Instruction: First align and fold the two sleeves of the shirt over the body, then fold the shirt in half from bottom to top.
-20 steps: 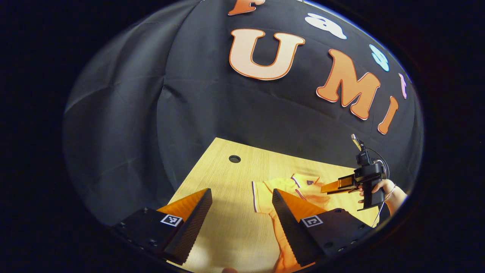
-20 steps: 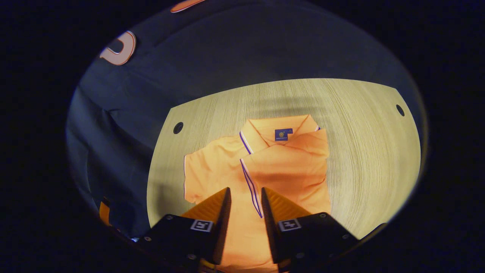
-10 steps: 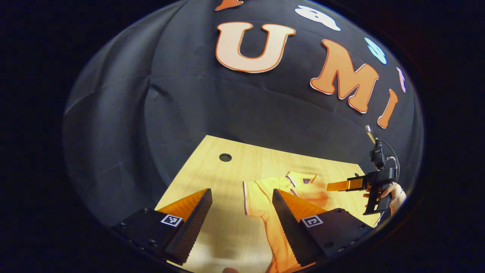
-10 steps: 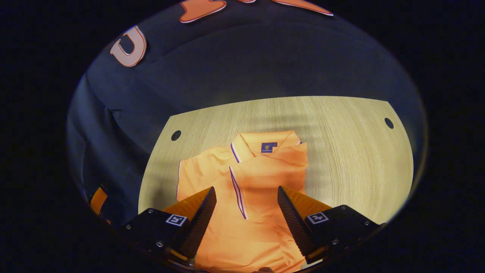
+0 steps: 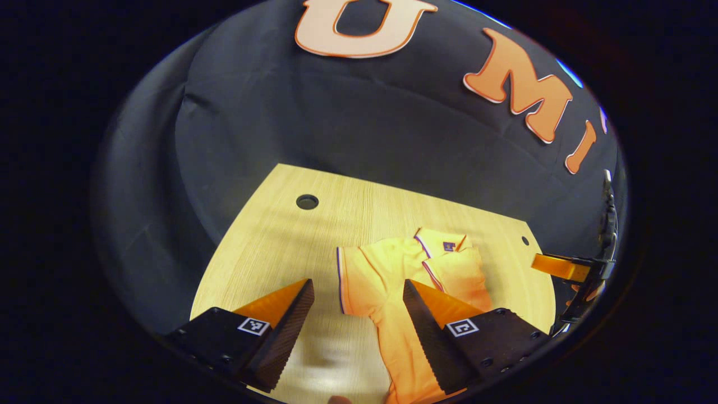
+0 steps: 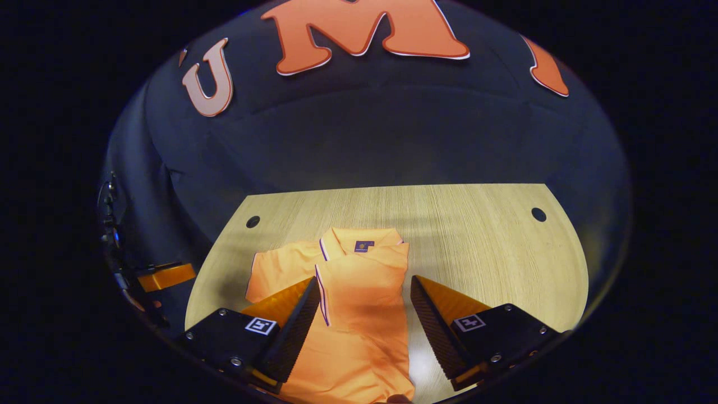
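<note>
In the left gripper view, the left gripper (image 5: 358, 325) sits low in the foreground with its two fingers spread well apart and nothing between them. Beyond it lies a pale wooden table (image 5: 269, 252) with a round hole (image 5: 307, 201) near its far left corner and a smaller hole (image 5: 525, 240) at the far right. An orange shirt (image 5: 387, 275) with a collar lies flat on the table, collar toward the far side. Its left sleeve (image 5: 350, 278) is spread out flat to the left. The right side of the shirt is folded over the body, forming a straight edge. The shirt's lower part runs toward the near edge, beside the gripper's right finger. At the far right edge, off the table, the right gripper (image 5: 561, 266) is seen from the side; from here I cannot tell how its fingers stand. Behind everything hangs a black cloth wall (image 5: 336, 123).

In the right gripper view, the right gripper (image 6: 364, 331) is in the foreground, its fingers wide apart and holding nothing, raised above the shirt (image 6: 359, 314). The shirt lies in the near centre of the table (image 6: 482, 247), collar far, with a small dark label (image 6: 364, 246) inside the collar. The folded right side (image 6: 364, 275) lies on the body; the left sleeve (image 6: 275, 269) lies flat to the left. At the far left edge, off the table, part of the left gripper (image 6: 165, 276) shows.
</note>
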Motion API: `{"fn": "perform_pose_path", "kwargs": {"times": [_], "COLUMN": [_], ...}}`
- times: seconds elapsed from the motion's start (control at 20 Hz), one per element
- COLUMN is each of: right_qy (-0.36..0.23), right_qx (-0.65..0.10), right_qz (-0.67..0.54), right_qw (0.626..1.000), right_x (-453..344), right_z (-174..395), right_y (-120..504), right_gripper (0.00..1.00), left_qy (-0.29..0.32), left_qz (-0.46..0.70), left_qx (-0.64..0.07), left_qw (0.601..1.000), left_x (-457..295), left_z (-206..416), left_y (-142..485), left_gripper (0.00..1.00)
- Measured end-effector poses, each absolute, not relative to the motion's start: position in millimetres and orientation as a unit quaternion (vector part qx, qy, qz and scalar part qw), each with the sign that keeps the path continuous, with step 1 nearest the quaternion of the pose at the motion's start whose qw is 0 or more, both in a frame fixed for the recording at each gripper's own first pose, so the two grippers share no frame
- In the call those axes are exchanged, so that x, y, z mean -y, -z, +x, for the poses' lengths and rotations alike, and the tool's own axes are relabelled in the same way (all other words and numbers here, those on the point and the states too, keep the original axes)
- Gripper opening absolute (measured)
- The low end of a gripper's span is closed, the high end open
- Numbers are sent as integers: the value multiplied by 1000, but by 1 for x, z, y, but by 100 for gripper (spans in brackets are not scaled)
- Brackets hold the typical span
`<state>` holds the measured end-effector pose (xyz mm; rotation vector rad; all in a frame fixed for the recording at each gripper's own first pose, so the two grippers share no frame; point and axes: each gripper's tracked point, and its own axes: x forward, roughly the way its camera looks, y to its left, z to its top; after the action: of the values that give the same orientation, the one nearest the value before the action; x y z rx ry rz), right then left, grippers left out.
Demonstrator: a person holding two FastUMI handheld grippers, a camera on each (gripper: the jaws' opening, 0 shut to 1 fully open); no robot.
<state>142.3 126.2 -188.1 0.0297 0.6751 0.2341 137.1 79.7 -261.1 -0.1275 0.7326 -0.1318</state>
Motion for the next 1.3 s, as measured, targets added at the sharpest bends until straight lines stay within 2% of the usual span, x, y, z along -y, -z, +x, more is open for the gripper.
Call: {"fn": "perform_pose_path", "kwargs": {"times": [0.25,0.5,0.9,1.3], "right_qy": [-114,-104,-82,-75], "right_qx": [-328,-335,-354,-361], "right_qz": [19,44,71,75], "right_qw": [937,935,929,926], "right_x": [-101,-73,-42,-32], "right_z": [118,108,98,94], "right_y": [190,192,209,218], "right_gripper": [99,99,99,99], "left_qy": [64,41,6,-8], "left_qz": [-90,-46,-12,31], "left_qx": [-445,-526,-574,-601], "left_qw": [889,848,819,798], "left_x": [-80,-90,-87,-89], "left_z": [169,192,207,205], "left_y": [302,354,402,419], "left_gripper": [98,98,98,97]}}
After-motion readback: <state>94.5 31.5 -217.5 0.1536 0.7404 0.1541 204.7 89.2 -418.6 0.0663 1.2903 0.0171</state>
